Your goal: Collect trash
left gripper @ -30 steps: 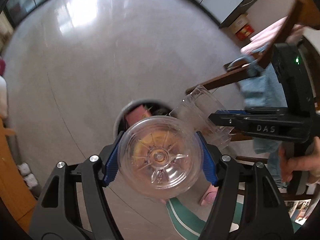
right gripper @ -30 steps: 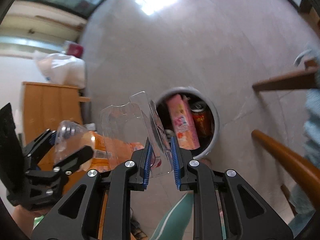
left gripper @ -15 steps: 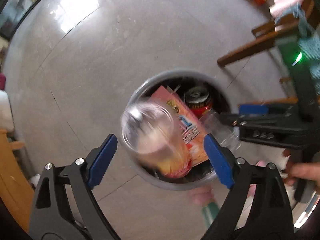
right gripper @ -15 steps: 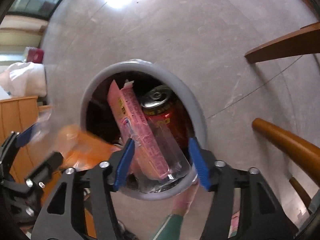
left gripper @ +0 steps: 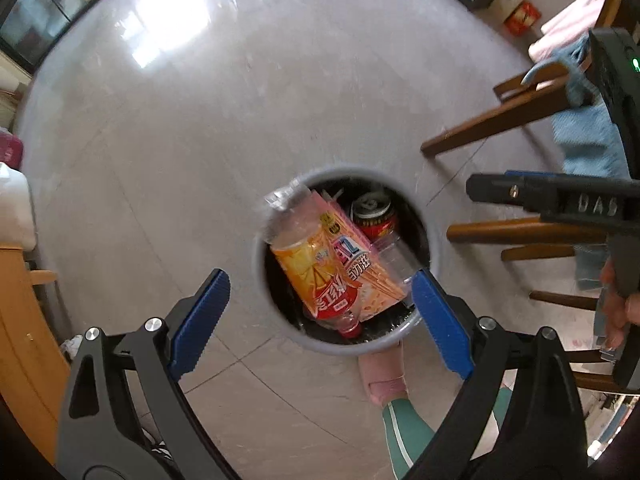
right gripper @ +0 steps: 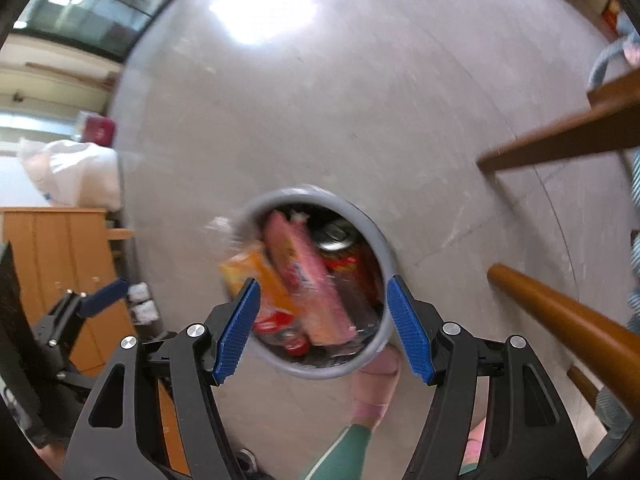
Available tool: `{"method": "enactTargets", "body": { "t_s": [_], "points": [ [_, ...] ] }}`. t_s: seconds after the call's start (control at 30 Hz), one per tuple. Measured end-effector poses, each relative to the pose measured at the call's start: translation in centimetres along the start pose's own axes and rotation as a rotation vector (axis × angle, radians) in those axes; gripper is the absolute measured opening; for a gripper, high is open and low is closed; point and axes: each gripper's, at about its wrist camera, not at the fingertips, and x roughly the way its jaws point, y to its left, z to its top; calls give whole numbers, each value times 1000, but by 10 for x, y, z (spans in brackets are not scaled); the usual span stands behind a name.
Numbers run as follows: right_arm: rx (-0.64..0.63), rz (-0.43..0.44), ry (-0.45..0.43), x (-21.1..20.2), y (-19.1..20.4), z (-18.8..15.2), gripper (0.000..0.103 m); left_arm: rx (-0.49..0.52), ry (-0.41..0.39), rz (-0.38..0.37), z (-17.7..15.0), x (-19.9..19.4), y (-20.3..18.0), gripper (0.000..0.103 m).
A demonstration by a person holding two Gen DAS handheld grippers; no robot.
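A round grey trash bin (left gripper: 434, 240) stands on the floor below both grippers; it also shows in the right wrist view (right gripper: 384, 248). Inside lie a clear plastic bottle with an orange label (left gripper: 308, 268) (right gripper: 256, 280), a pink carton (left gripper: 360, 264) (right gripper: 312, 276), a red can (left gripper: 374, 216) (right gripper: 340, 240) and a clear plastic cup (left gripper: 394, 258). My left gripper (left gripper: 320, 312) is open and empty above the bin. My right gripper (right gripper: 322, 320) is open and empty above it too; it shows from the side in the left wrist view (left gripper: 480, 188).
Wooden chair legs and rails (left gripper: 500, 120) (right gripper: 560, 312) stand right of the bin, with a blue cloth (left gripper: 588, 140) over them. A wooden cabinet (right gripper: 68, 256) and a white bag (right gripper: 76, 176) are at the left. The person's pink slipper (left gripper: 382, 372) is next to the bin.
Both grippers opened. The bottle dropped from my left gripper and the clear cup from my right gripper into the bin, where they now lie.
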Motion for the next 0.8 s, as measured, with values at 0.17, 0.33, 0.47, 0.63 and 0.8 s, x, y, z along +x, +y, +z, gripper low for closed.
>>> {"method": "enactTargets", "body": {
  "t_s": [0.17, 0.33, 0.47, 0.63, 0.8],
  "points": [
    [-22, 35, -73, -81, 41, 9, 66, -69, -69, 43, 9, -75, 13, 90],
    [-63, 71, -162, -170, 80, 7, 66, -134, -162, 44, 23, -162, 21, 90],
    [-110, 98, -238, -243, 107, -3, 66, -114, -245, 58, 36, -238, 13, 90],
    [-136, 85, -369, -345, 108, -24, 72, -63, -365, 67, 50, -319, -26, 90],
    [-80, 35, -513, -436, 72, -51, 73, 21, -469, -9, 66, -365, -93, 93]
  ]
}}
